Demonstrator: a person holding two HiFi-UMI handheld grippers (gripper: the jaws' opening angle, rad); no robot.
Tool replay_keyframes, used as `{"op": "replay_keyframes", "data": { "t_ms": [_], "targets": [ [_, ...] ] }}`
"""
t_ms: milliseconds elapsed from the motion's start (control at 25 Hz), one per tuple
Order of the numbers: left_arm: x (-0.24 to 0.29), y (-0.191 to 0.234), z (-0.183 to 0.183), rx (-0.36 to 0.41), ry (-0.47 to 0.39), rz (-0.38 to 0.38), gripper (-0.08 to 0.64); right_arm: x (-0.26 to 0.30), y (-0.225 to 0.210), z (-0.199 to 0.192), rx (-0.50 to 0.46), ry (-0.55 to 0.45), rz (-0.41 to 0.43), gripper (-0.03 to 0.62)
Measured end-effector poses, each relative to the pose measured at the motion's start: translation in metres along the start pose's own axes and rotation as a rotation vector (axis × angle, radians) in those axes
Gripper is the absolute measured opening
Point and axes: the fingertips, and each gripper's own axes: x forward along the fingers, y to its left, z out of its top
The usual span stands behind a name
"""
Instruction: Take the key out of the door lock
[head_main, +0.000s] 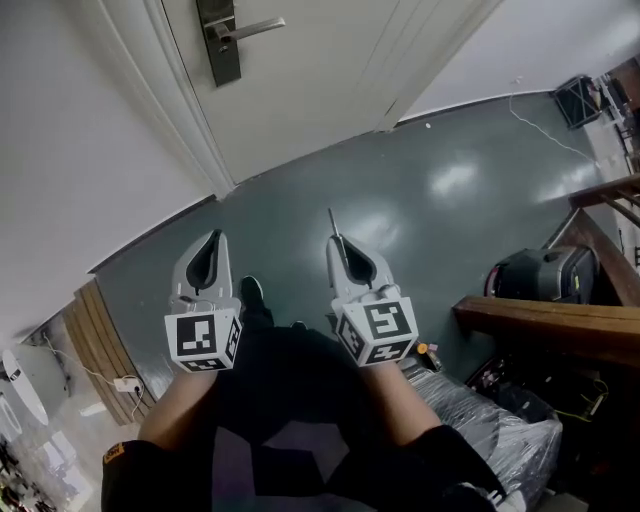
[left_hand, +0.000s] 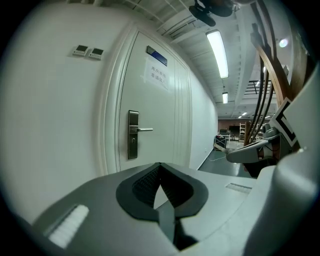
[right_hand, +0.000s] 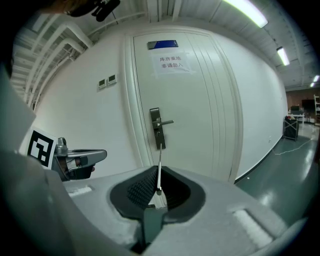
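The white door (head_main: 330, 80) stands shut at the top of the head view, with its dark lock plate (head_main: 220, 40) and lever handle (head_main: 250, 28). I see no key in the plate. Both grippers hang low over the grey floor, well back from the door. My right gripper (head_main: 338, 240) is shut on a thin metal key (head_main: 334, 226) that sticks out past its tips. In the right gripper view the key (right_hand: 159, 167) rises from the jaws toward the lock plate (right_hand: 157, 129). My left gripper (head_main: 212, 240) is shut with nothing in it; its view shows the lock plate (left_hand: 132, 141) far off.
A black case (head_main: 545, 272) and a wooden rail (head_main: 545, 320) lie to the right. A plastic-wrapped bundle (head_main: 480, 410) sits below them. A white cable (head_main: 545, 130) crosses the floor at the far right. A power strip (head_main: 125, 384) lies at the left wall.
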Motion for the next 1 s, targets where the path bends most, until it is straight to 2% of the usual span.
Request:
{"op": "replay_keyframes", "data": {
  "t_ms": [360, 560, 760, 1000],
  "targets": [
    [-0.084, -0.018, -0.034, 0.009, 0.062, 0.146, 0.017, -0.059, 0.009, -0.043, -0.002, 0.015, 0.092, 0.015],
    [-0.112, -0.023, -0.034, 0.046, 0.082, 0.168, 0.017, -0.070, 0.019, -0.058, 0.032, 0.025, 0.124, 0.015],
    [-0.137, -0.018, -0.026, 0.075, 0.064, 0.183, 0.017, -0.075, 0.040, -0.061, 0.021, 0.013, 0.148, 0.015],
    [-0.188, 0.020, -0.046, 0.052, 0.063, 0.215, 0.017, -0.073, 0.092, -0.082, -0.023, 0.050, 0.164, 0.015]
  ]
}}
